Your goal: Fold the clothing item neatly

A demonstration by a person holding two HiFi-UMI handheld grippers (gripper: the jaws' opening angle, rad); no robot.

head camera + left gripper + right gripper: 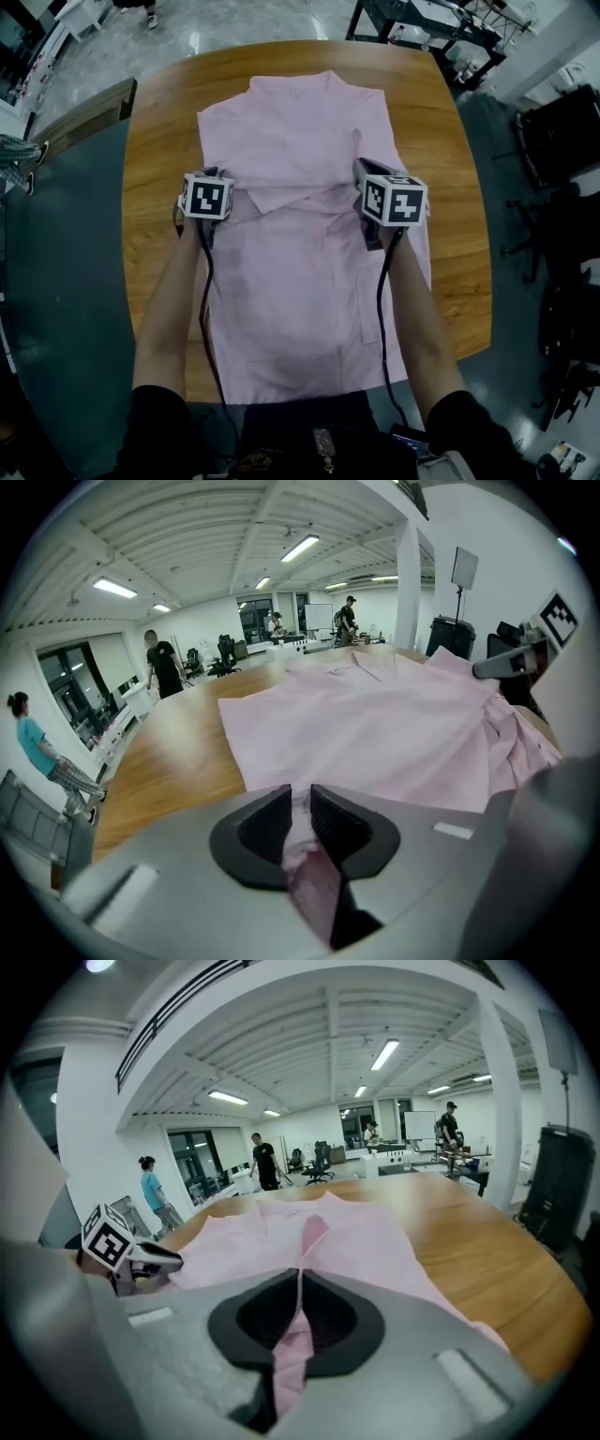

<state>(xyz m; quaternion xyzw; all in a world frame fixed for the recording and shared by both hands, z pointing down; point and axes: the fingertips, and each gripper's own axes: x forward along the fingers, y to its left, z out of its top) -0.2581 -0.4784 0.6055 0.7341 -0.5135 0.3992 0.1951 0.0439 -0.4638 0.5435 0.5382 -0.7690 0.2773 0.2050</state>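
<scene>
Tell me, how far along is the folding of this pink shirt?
Early to midway, I'd say. Done: the pink shirt lies spread flat on the wooden table, and flaps, seemingly sleeves, look tucked across its chest. In hand: the left hand-held gripper and right hand-held gripper each pinch shirt fabric at mid-length. Left: the body is full-length, so the crosswise fold remains.

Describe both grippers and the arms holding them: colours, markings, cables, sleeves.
The left gripper and right gripper have grey bodies with black ribbed fingers. Each carries a cube with black-and-white square markers. A black cable trails back from each along the forearm. The person wears short black sleeves.
</scene>
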